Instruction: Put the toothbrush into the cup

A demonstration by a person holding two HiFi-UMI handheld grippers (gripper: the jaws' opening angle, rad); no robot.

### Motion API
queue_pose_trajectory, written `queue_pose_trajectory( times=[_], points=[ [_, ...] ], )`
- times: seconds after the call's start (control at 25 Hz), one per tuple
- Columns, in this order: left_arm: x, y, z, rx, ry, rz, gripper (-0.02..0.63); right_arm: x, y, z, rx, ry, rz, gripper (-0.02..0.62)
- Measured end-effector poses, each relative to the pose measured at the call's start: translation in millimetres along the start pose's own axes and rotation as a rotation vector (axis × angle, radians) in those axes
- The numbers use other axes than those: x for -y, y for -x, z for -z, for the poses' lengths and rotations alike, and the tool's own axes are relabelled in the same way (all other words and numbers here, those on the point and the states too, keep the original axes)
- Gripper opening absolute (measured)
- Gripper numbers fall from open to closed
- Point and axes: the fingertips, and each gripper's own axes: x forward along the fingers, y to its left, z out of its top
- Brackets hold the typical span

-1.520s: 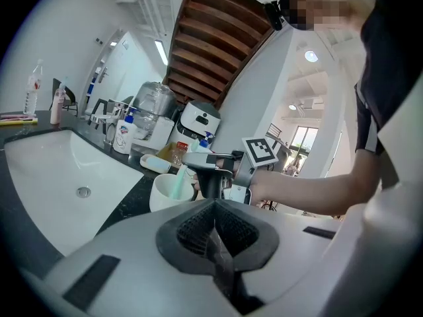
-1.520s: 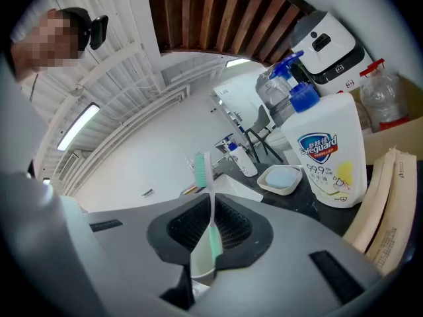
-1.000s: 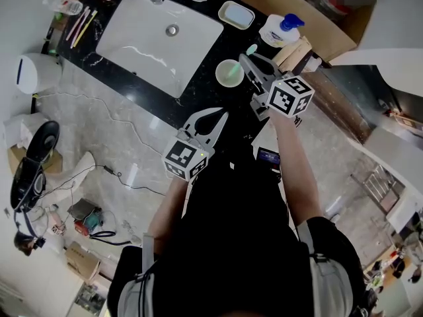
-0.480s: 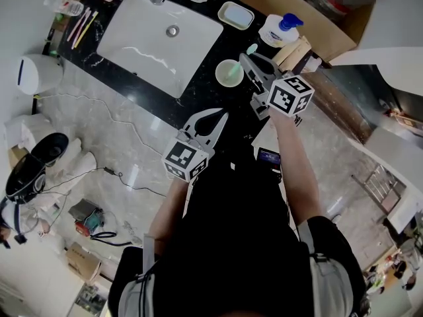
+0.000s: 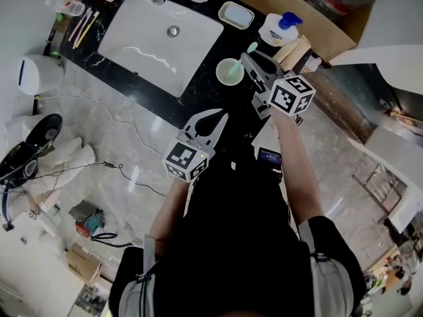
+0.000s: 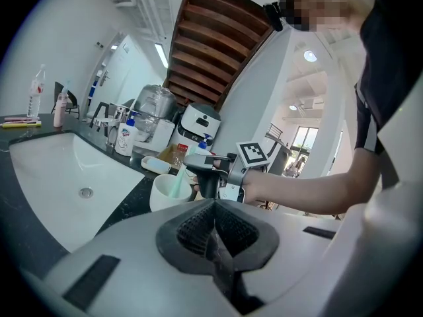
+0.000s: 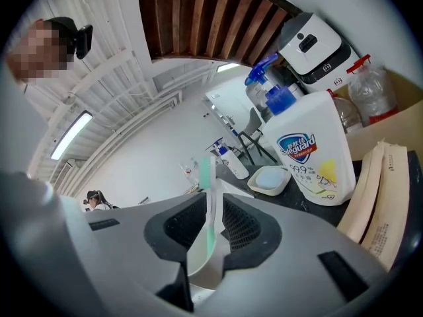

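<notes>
- Bathroom: a black table with a white sink; the cup stands just beside the sink's right edge.
- The toothbrush stands bristles up, its lower end in the cup, probably ready to be let go.
- Right gripper: jaws narrowly apart around the handle, seemingly loose.
- Left gripper: jaws together, empty.

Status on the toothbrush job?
Left tool shut, empty, short of the sink. Right tool around toothbrush, grip unclear. Toothbrush lower end in cup, head above rim. Nothing blocking.
</notes>
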Motion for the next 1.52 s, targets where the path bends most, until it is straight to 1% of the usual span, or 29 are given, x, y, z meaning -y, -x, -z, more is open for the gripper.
queue_pose_trajectory(
  times=[0.16,0.36,0.64,0.76,1.04,1.32,1.52],
  points=[
    [3.4,0.5,-0.1,0.003,-0.004,0.006,0.009,-1.7,5.4,1.4,0.012,-0.015,-0.001,0.067],
    [8.0,2.7,0.9,0.008,-0.011,0.009,0.009,-0.7,15.7,8.8,0.004,-0.022,0.018,0.067],
    [20.4,7.3,1.5,0.016,-0.018,0.023,0.009,-7.3,34.1,13.9,0.011,-0.003,0.034,0.061],
    [25.9,10.2,2.9,0.019,-0.024,0.026,0.009,-14.0,42.2,14.3,0.014,0.044,0.048,0.032],
    [37.4,20.0,1.0,0.037,-0.044,0.02,0.009,-48.3,63.7,12.2,0.017,0.188,0.035,0.017],
    [43.6,35.0,-10.3,0.099,-0.077,-0.004,0.009,-99.6,79.1,34.6,-0.029,0.33,-0.022,0.017],
    [50.8,41.0,-15.4,0.123,-0.093,-0.016,0.009,-130.2,96.5,54.9,-0.056,0.364,-0.077,0.017]
  ],
)
